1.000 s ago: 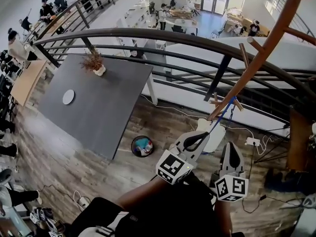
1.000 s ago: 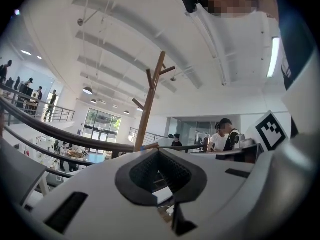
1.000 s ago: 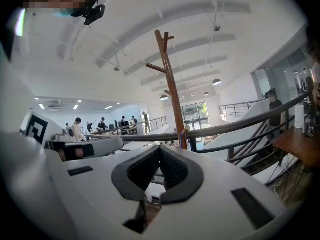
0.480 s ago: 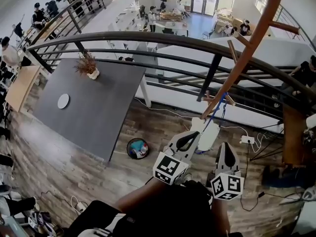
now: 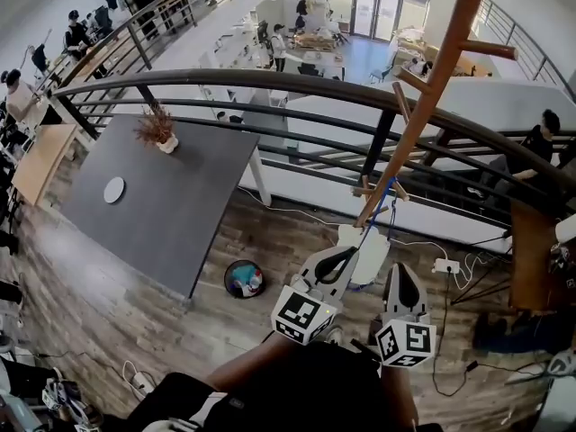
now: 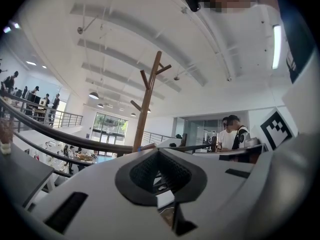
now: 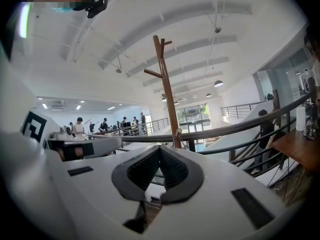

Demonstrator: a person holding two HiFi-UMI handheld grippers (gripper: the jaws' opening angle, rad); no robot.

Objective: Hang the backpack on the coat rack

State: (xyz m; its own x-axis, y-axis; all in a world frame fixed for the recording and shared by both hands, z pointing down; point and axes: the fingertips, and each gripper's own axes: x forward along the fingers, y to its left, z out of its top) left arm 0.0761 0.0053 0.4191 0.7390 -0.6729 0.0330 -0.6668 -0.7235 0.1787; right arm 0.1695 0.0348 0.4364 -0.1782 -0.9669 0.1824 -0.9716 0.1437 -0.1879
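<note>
The brown wooden coat rack [image 5: 423, 88] leans up across the right of the head view, with a white base [image 5: 369, 252] on the floor and a blue strap [image 5: 389, 196] on a low peg. It also stands ahead as the coat rack [image 6: 147, 101] in the left gripper view and the coat rack [image 7: 167, 94] in the right one. My left gripper [image 5: 353, 250] and right gripper [image 5: 399, 270] point at the base side by side. Both the left gripper [image 6: 159, 153] and right gripper [image 7: 159, 151] are shut and empty. I see no backpack for certain; a dark bag-like shape [image 5: 504, 331] lies on the floor at right.
A curved dark railing [image 5: 270, 84] runs behind the rack. A grey table [image 5: 171, 205] at left carries a dried plant [image 5: 160, 130] and a white disc [image 5: 114, 190]. A round bin [image 5: 243, 279], a power strip [image 5: 445, 265] with cables and a wooden desk [image 5: 533, 250] are nearby.
The head view has shifted, so the rack stands steeper and the grippers sit slightly lower and further left in the frame. Both grippers stay shut and side by side.
</note>
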